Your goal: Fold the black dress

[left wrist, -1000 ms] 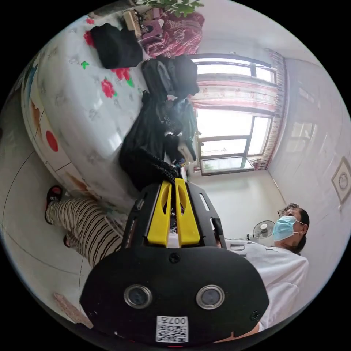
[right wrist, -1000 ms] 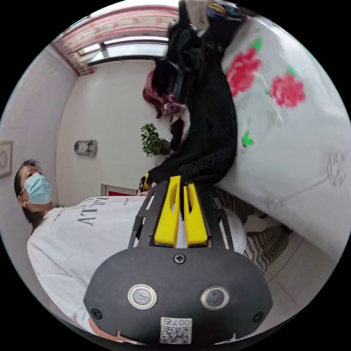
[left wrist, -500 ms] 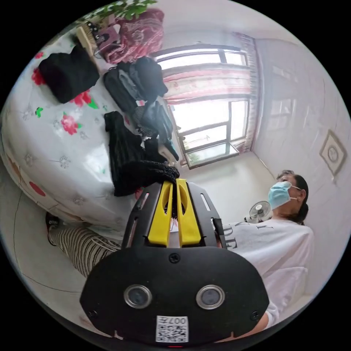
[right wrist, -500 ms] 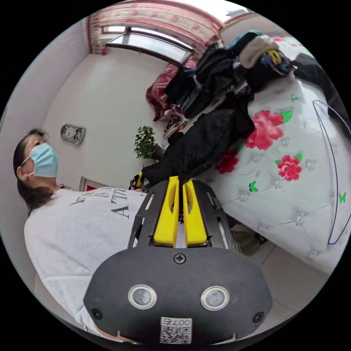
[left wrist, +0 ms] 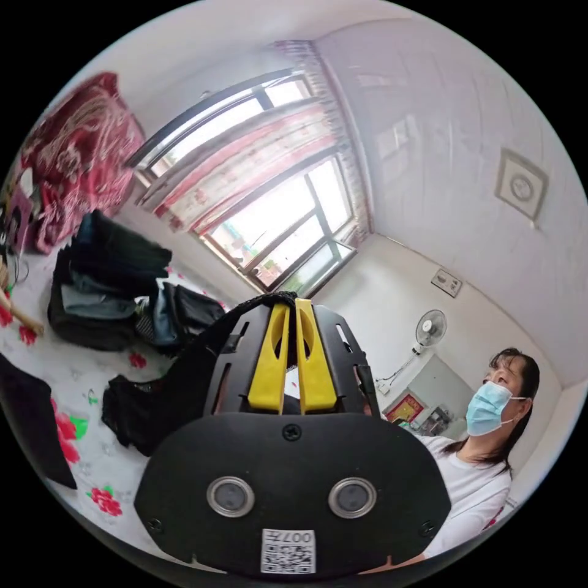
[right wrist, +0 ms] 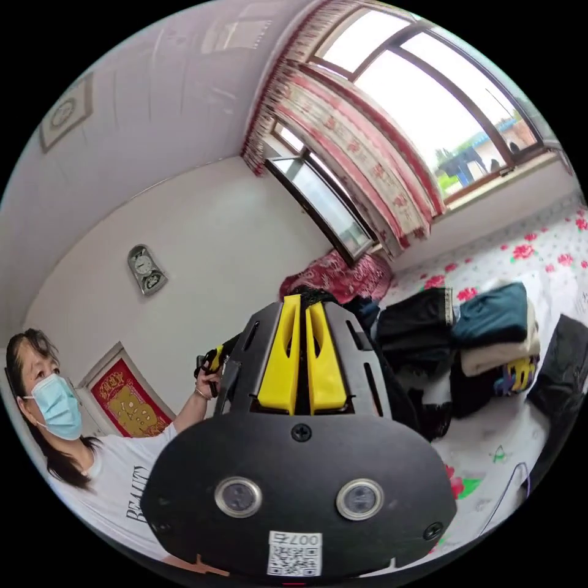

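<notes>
The black dress (left wrist: 156, 398) hangs from my left gripper (left wrist: 291, 304), whose yellow jaws are shut on its lacy edge; the lower part of the cloth rests on the flowered bed (left wrist: 92, 465). In the right gripper view, my right gripper (right wrist: 300, 301) is shut on another bit of the dress edge, and black cloth (right wrist: 405, 398) drops behind its right side. The left gripper (right wrist: 212, 360) also appears there, small, in the person's raised hand. Both grippers are held high above the bed.
Stacks of folded clothes (left wrist: 101, 288) (right wrist: 490, 331) lie on the bed near the window (left wrist: 269, 226). A red blanket (left wrist: 73, 153) is at the bed's far end. The person (left wrist: 490, 441) stands beside the bed, with a fan (left wrist: 430, 324) behind.
Both grippers have risen with the dress still pinched, lifting most of it off the bed. Both cameras have tilted up towards the window and ceiling.
</notes>
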